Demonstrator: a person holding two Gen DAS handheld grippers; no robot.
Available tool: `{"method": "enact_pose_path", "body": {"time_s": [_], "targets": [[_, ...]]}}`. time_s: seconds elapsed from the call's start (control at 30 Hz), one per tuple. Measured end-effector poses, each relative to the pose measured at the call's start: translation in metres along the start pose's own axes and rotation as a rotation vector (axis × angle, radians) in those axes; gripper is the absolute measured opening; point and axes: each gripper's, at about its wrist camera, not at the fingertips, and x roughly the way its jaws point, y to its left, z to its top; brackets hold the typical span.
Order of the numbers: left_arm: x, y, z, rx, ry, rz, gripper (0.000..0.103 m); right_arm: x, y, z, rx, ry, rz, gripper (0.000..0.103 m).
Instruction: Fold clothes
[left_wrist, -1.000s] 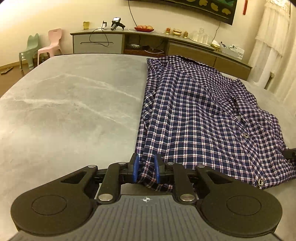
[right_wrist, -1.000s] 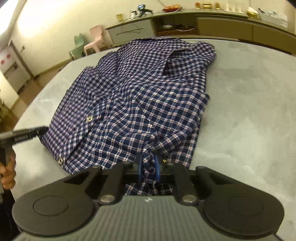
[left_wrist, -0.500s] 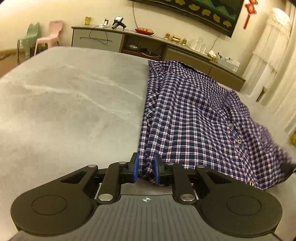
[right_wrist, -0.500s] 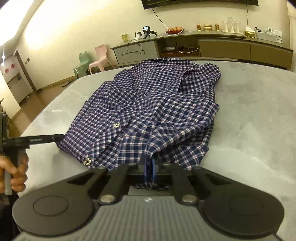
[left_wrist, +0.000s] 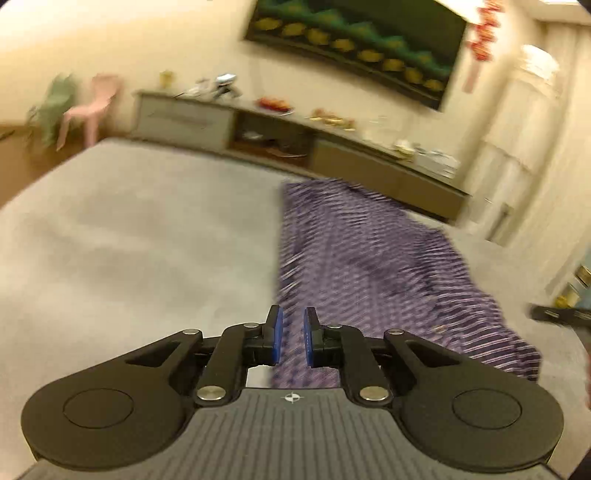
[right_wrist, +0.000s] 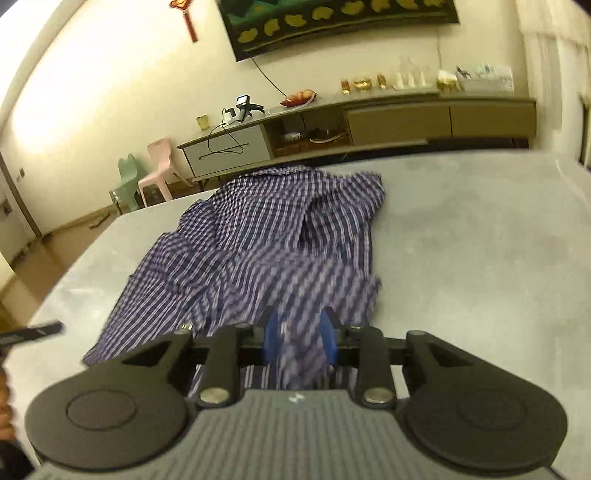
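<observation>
Shirt (right_wrist: 266, 254), blue plaid, lies on the grey table (right_wrist: 480, 229), long axis running from bottom centre of each frame up toward the sideboard (right_wrist: 399, 122), collar end probably at the far end. My take: lift both near corners evenly and keep the hem taut so the fold lands square. Right gripper (right_wrist: 300, 338) is part open with cloth bunched between its pads; left gripper (left_wrist: 291, 334) shows a narrow gap with cloth running through it, though blur hides whether it's actually pinching.
</observation>
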Motion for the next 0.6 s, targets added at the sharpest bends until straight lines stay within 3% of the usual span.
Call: {"method": "enact_pose_path", "body": {"time_s": [0.07, 0.17, 0.23, 0.33, 0.4, 0.43, 0.5, 0.6], "targets": [[0.017, -0.019, 0.012, 0.071, 0.02, -0.034, 0.013, 0.028, 0.005, 0.011, -0.055, 0.023, -0.011, 0.027], [0.063, -0.028, 0.011, 0.138, 0.112, -0.006, 0.013, 0.071, 0.005, 0.016, -0.102, 0.104, -0.035, 0.023], [0.087, -0.019, 0.004, 0.149, 0.177, 0.062, 0.013, 0.093, -0.002, 0.015, -0.121, 0.191, -0.067, 0.016], [0.086, 0.002, -0.002, 0.135, 0.198, 0.068, 0.014, 0.095, -0.006, 0.029, -0.167, 0.259, -0.01, 0.018], [0.081, 0.007, 0.003, 0.142, 0.219, 0.067, 0.014, 0.094, -0.007, 0.044, -0.191, 0.316, 0.053, 0.024], [0.079, 0.006, 0.008, 0.151, 0.215, 0.06, 0.014, 0.091, -0.008, 0.058, -0.207, 0.283, 0.06, 0.029], [0.078, -0.001, 0.022, 0.177, 0.179, 0.033, 0.014, 0.094, -0.009, 0.091, -0.215, 0.197, 0.038, 0.056], [0.099, -0.024, 0.044, 0.229, 0.153, -0.022, 0.014, 0.131, -0.011, 0.143, -0.231, 0.109, 0.032, 0.072]]}}
